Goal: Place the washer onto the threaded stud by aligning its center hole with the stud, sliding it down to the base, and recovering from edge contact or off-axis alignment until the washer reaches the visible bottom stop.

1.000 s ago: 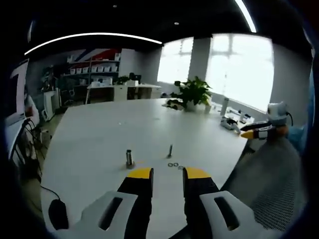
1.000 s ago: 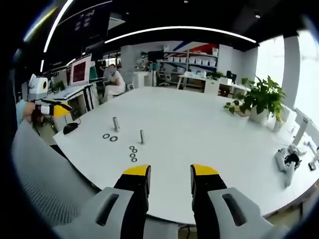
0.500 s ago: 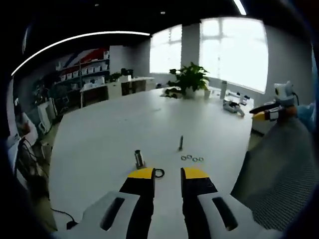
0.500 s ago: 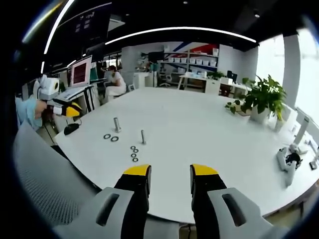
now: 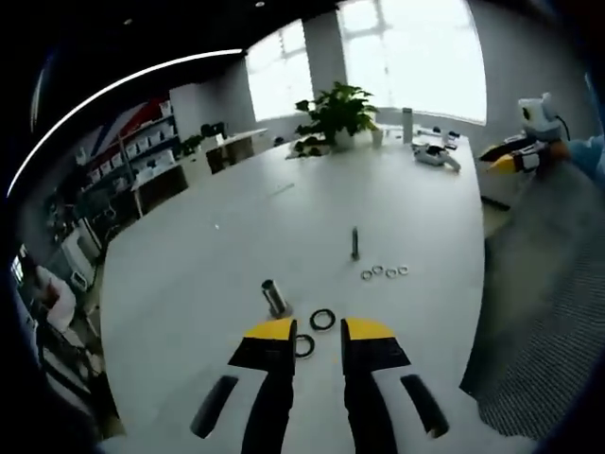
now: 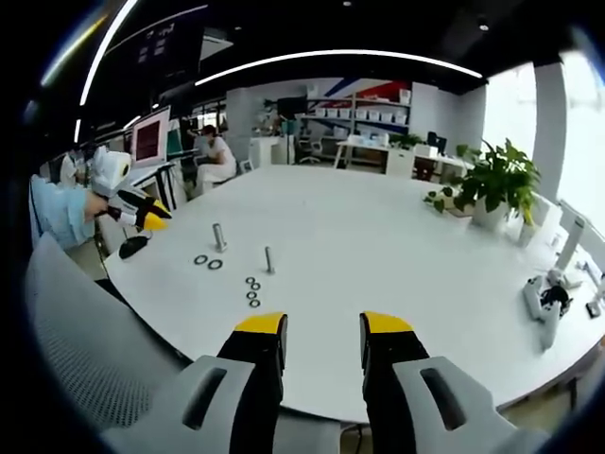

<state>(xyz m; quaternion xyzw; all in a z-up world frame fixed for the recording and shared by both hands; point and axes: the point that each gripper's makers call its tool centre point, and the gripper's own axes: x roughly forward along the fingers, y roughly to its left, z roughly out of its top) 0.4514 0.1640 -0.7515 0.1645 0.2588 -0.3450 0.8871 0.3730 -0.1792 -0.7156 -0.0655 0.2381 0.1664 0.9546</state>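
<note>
As the left hand-held gripper (image 5: 317, 329), jaws apart and empty, closes on two dark washers (image 5: 322, 319) beside the stud (image 5: 274, 297), the right hand-held gripper (image 6: 320, 324) waits open over the table (image 6: 397, 246).

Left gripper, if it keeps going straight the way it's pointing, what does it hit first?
Probably the dark washer lying on the white table between the open jaws of the left gripper. A second dark washer lies just beyond; depth is hard to judge.
</note>
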